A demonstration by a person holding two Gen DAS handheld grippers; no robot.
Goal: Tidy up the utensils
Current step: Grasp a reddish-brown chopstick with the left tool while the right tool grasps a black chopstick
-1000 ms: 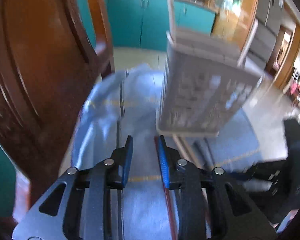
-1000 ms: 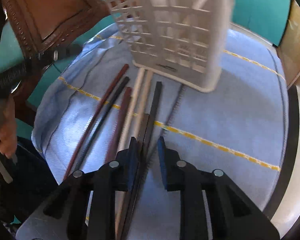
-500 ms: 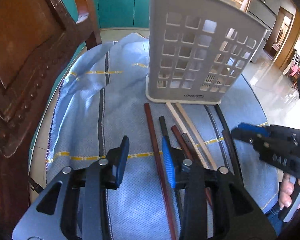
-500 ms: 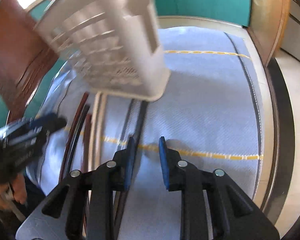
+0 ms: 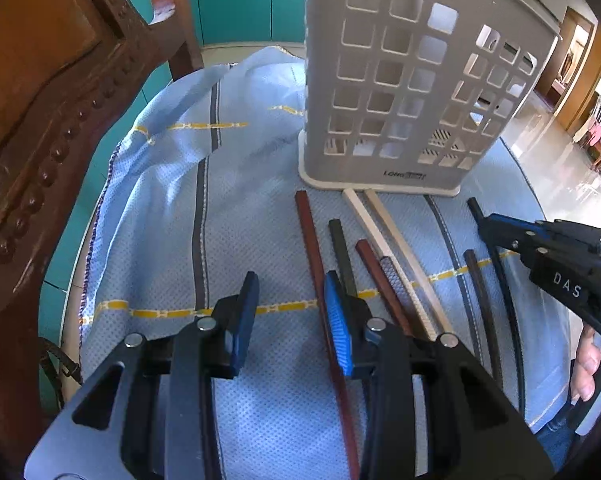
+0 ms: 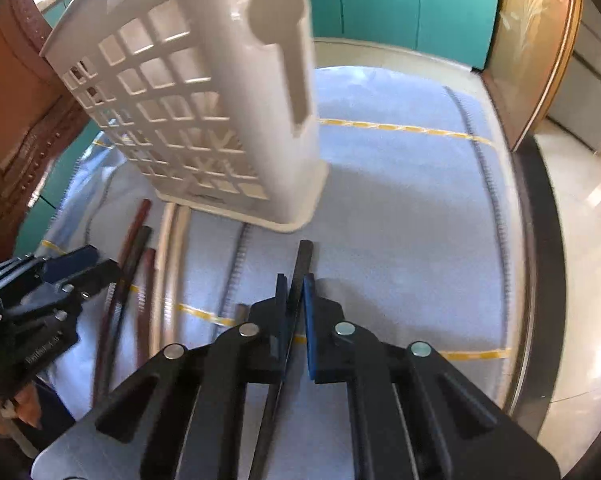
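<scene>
Two tongs work over a row of chopsticks laid on the cloth-covered surface (image 5: pixel 160 208). The right tongs (image 6: pixel 296 320) are clamped tight on a black chopstick (image 6: pixel 303 258), gripped partway along so its far end can tip into the white holder (image 6: pixel 204 120) standing just ahead. The left tongs (image 5: pixel 288 320) hang partly open and empty, a reddish-brown chopstick (image 5: pixel 310 236) touching their right pad and bare cloth between, probably lined up to take it next.
</scene>
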